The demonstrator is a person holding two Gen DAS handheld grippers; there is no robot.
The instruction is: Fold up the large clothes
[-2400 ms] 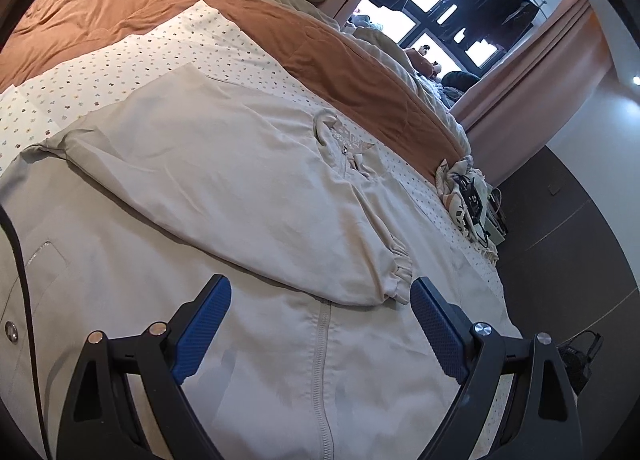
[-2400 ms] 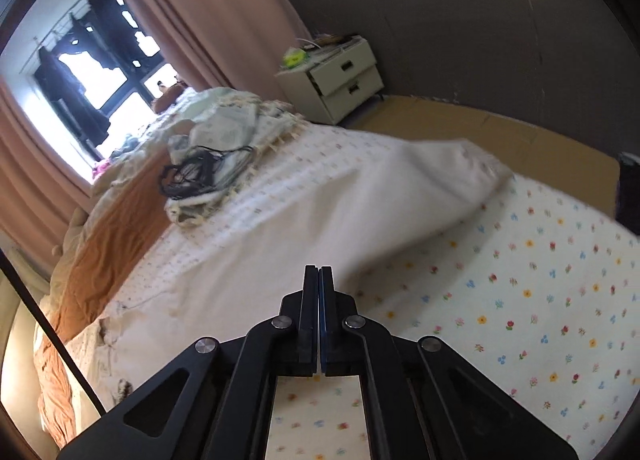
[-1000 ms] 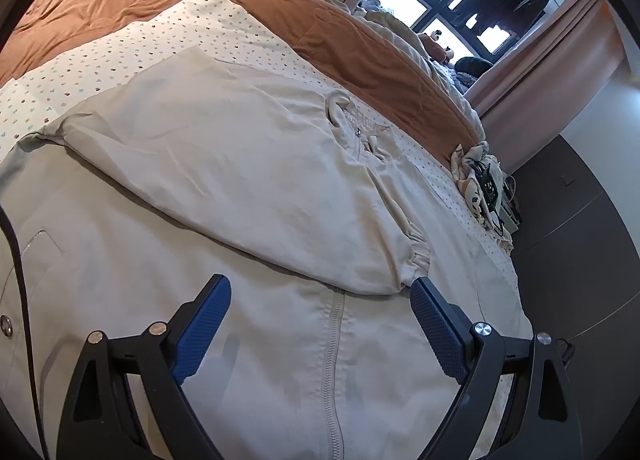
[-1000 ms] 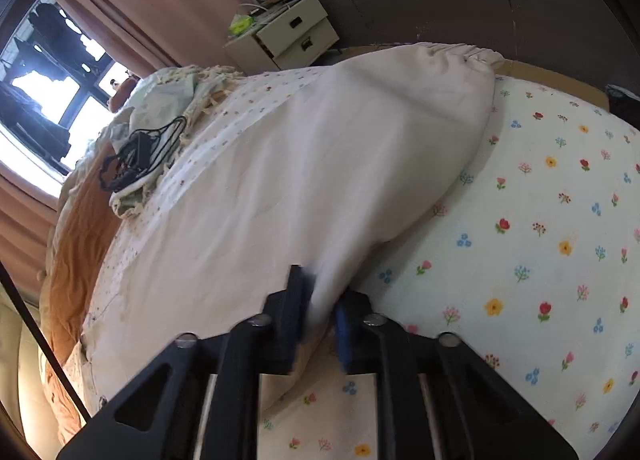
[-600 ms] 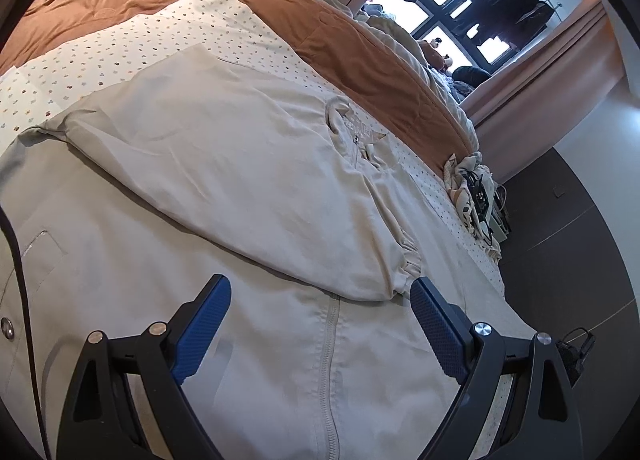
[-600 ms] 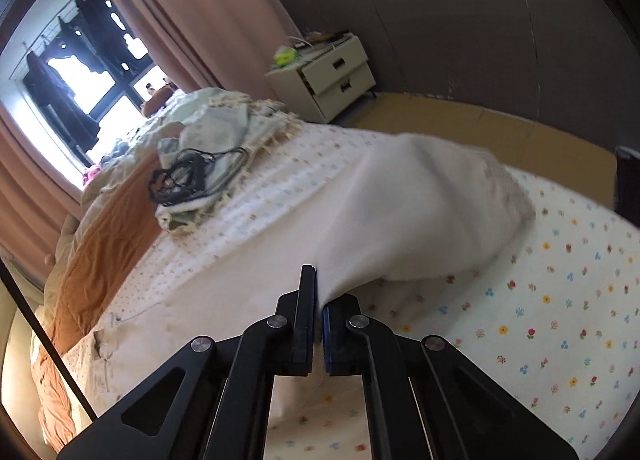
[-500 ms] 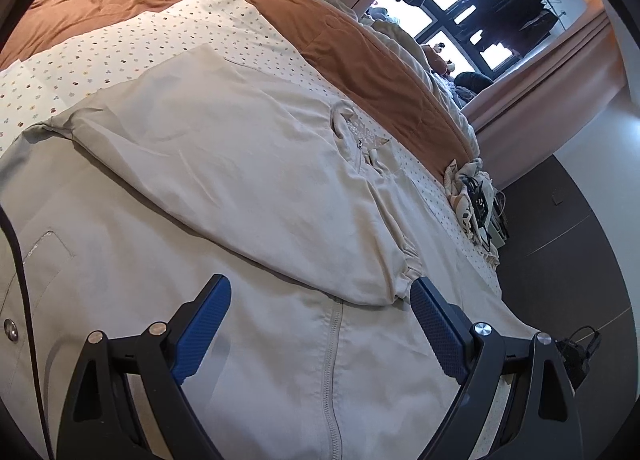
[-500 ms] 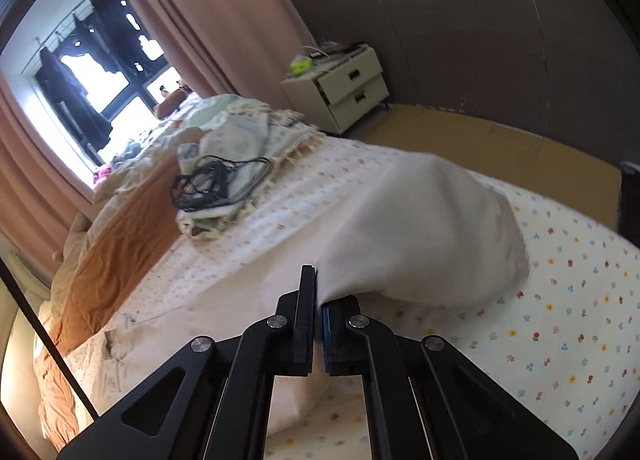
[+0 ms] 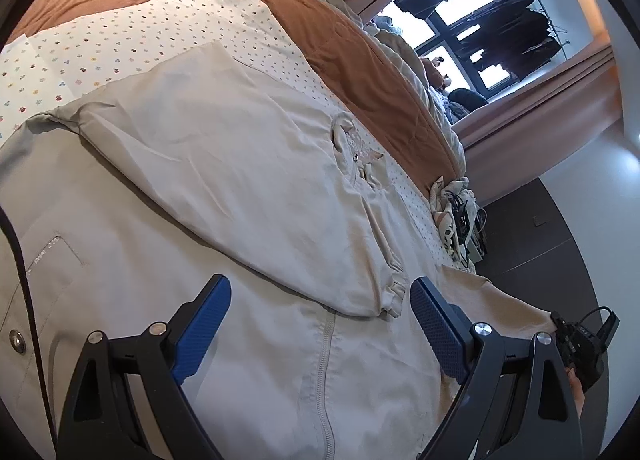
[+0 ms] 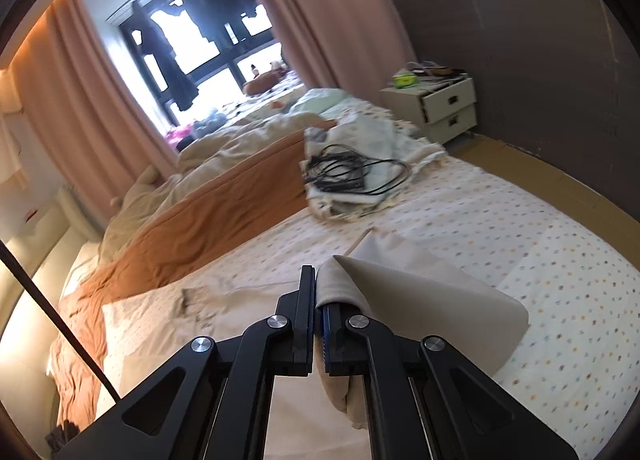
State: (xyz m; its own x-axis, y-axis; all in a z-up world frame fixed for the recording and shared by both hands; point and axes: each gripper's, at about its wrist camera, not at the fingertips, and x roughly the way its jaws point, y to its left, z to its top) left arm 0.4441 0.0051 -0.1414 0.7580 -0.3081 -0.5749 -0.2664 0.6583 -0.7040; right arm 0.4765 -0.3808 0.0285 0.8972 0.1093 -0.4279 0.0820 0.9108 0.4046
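One light, limp beige jacket lies spread on the bed: your right gripper pinches its far sleeve shut, left gripper gapes wide, empty; grip hems.

We count two grippers: the left gripper, its two blue pads spread wide with nothing between them, and the right gripper, its two fingers pressed together on a fold of cloth. One beige jacket lies ahead of the left fingers, with one zipper running between them and one snap button to their left. Ahead of the right fingers we count one floral bedsheet, one rust-brown blanket, one bundle of black cables on one crumpled cloth, one nightstand with two drawers, and one window flanked by two pink curtains.
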